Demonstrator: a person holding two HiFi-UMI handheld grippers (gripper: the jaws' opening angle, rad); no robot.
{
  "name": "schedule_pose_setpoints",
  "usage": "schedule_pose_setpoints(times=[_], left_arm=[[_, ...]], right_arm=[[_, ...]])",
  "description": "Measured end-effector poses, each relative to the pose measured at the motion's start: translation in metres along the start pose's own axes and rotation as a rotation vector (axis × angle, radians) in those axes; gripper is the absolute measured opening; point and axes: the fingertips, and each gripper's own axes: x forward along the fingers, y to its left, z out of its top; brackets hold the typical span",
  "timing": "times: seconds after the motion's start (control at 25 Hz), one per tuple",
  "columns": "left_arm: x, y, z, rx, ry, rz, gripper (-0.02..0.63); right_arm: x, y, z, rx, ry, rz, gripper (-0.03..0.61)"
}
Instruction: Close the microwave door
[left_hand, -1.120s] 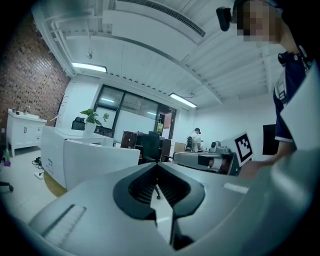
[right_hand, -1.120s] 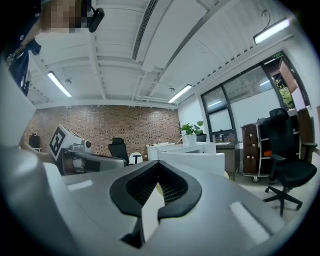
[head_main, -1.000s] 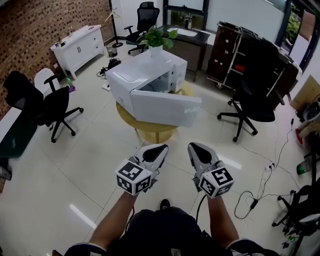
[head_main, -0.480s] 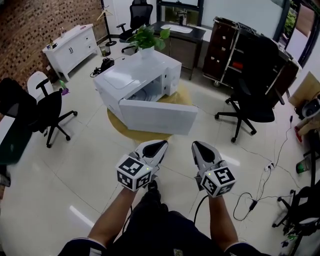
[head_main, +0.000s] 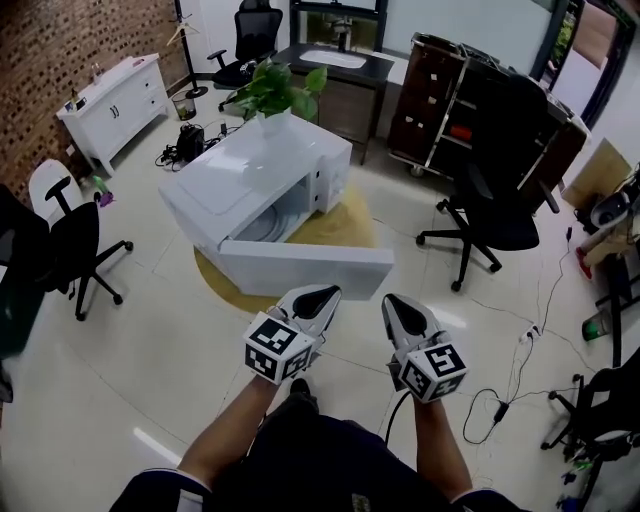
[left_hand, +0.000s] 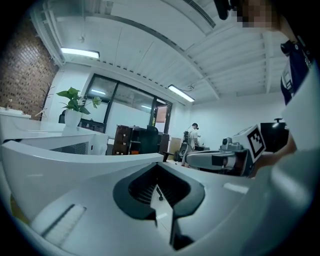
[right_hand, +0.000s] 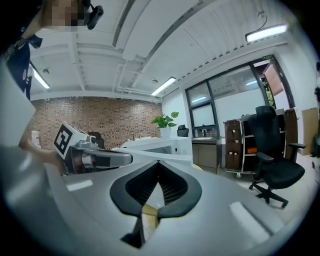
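I'm on the approach: the microwave sits on the round table, its door open toward me. The left hand-held gripper and right hand-held gripper both have jaws together and empty (neither touches the door). Next, I judge, 1 must press the door's outer face and swing it shut.

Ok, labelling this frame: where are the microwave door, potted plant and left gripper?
microwave door (head_main: 305, 270): head view, middle of the panel.
potted plant (head_main: 270, 92): head view, leaves.
left gripper (head_main: 318, 296): head view, between fingertips.

Bright ceiling strip lights, glossy floor glare, fisheye-warped edges.
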Motion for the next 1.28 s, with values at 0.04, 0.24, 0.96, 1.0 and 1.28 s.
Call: schedule_pose_setpoints(times=[0.04, 0.24, 0.96, 1.0, 1.28], left_arm=[[0.003, 0.003, 0.0, -0.004, 0.002, -0.006, 0.012], [0.009, 0.02, -0.002, -0.009, 0.007, -0.018, 0.012], [0.022, 0.049, 0.008, -0.055, -0.012, 0.131, 0.011], [0.022, 0.05, 0.008, -0.056, -0.012, 0.143, 0.011], [0.021, 0.067, 0.017, -0.059, -0.028, 0.236, 0.012]], right_arm=[[0.005, -0.003, -0.002, 0.004, 0.008, -0.007, 0.002], [0.033, -0.024, -0.008, 0.01, 0.028, -0.049, 0.002], [0.085, -0.072, -0.005, -0.047, 0.095, 0.043, 0.002], [0.089, -0.075, -0.003, -0.052, 0.093, 0.051, 0.002], [0.127, -0.085, 0.011, -0.085, 0.083, 0.125, 0.002]])
